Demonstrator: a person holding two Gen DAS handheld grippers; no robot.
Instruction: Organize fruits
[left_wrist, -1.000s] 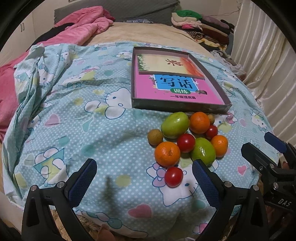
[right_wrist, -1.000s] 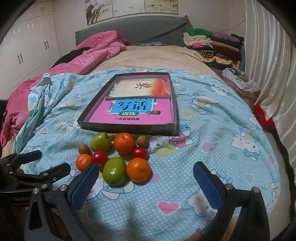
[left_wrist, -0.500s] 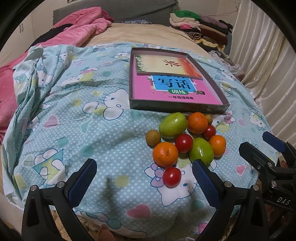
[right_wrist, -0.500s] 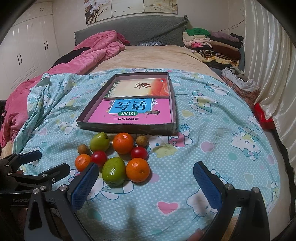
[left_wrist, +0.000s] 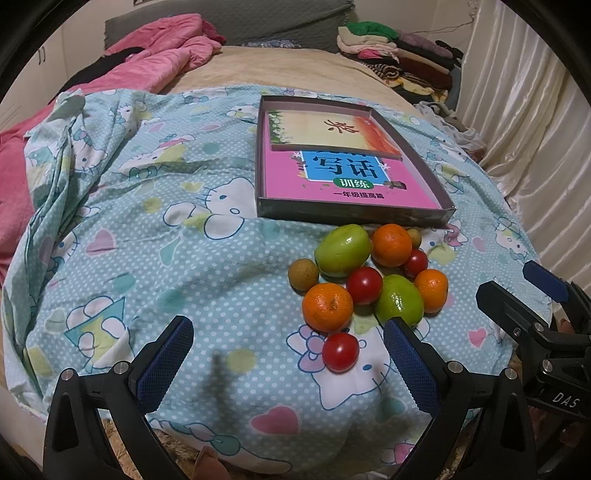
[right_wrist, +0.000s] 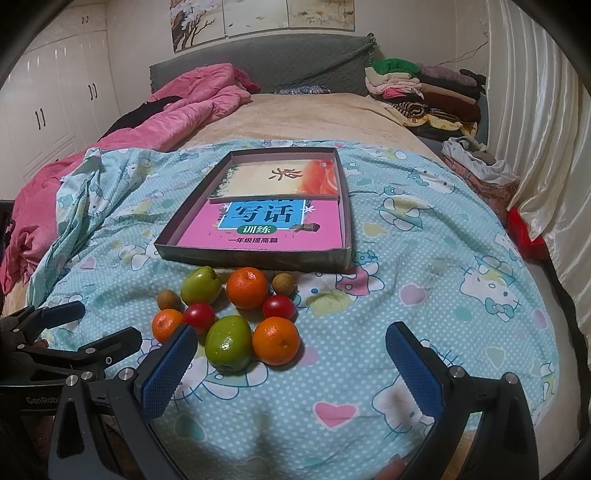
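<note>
Partly hidden: one cherry tomato (left_wrist: 340, 351) shows in left view only; in right view the right gripper's finger blocks it. Left gripper (left_wrist: 288, 363), right gripper (right_wrist: 290, 363): both low over bed, jaws spread, nothing held. Shallow box (right_wrist: 258, 254) on blue quilt (right_wrist: 424, 258) holds 2 books. Fruit cluster (right_wrist: 229, 310), approx. 10 pcs, lies just in front of box's near wall.
</note>
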